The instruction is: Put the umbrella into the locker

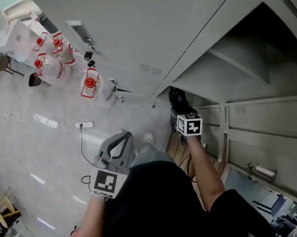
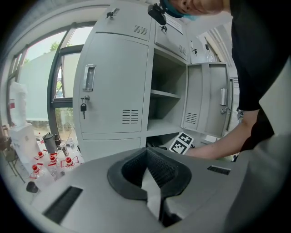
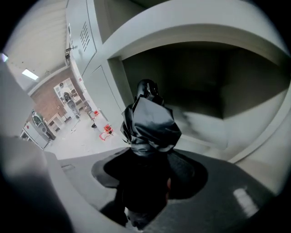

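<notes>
Right gripper (image 1: 181, 110) first, from the head view: arm stretched out, jaws clamped on the black folded umbrella (image 1: 177, 97), which sits right at the mouth of the open locker (image 1: 246, 56). The left gripper (image 1: 120, 142) hangs low over the floor (image 1: 33, 145) with nothing in it, and red-capped bottles (image 1: 57, 61) stand off to the left.

Over to the left gripper view: jaws pressed together, empty. Ahead are the locker's open bay and shelves (image 2: 164, 94), and the right gripper's marker cube (image 2: 182, 142) is low at the opening.

Now the right gripper view: jaws set wide and gripping the umbrella's bundled fabric, its far end pointing into the dark compartment.
</notes>
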{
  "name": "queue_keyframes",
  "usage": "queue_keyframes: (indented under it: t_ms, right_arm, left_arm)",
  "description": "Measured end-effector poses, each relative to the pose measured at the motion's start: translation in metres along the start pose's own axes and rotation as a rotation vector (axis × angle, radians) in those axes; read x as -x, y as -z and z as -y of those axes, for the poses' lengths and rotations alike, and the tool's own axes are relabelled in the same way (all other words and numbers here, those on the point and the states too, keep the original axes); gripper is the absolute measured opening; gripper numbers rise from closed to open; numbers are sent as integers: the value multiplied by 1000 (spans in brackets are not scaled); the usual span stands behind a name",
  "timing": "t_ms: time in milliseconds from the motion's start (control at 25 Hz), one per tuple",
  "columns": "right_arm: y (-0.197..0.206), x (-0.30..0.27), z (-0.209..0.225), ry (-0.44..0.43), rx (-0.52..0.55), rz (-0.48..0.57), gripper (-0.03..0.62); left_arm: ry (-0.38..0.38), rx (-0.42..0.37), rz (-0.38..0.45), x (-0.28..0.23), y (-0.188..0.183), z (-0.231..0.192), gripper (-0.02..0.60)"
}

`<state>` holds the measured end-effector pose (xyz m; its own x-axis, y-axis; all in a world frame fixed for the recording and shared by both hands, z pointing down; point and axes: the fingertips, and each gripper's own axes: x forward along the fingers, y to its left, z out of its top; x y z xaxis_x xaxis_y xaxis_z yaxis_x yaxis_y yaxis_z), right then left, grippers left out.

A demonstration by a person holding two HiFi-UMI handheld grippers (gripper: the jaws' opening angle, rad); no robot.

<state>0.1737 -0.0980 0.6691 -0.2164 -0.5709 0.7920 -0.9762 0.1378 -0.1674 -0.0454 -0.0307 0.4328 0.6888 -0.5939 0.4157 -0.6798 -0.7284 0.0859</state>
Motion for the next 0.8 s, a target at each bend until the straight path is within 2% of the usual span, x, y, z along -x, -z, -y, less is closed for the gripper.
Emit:
queue_keyframes:
  t_ms: [160, 280, 440, 560, 800]
  right_arm:
    - [-14, -17, 13, 31, 7, 39, 241]
    - [-26, -25, 23, 52, -2, 74, 241]
    - [-41, -31, 36, 97, 3, 123, 242]
    - [-43, -40, 51, 143, 0, 137, 242]
    - [-67, -39, 57, 180, -12, 213, 242]
  left_arm:
    - [-10, 0, -5, -2, 9, 6, 11]
    - [-24, 42, -8, -2, 11, 10, 11]
    - [-8, -14, -21, -1, 21, 13, 11]
    - [-17, 12, -26, -1, 23, 14, 11]
    - [-1, -45, -39, 1, 30, 12, 11]
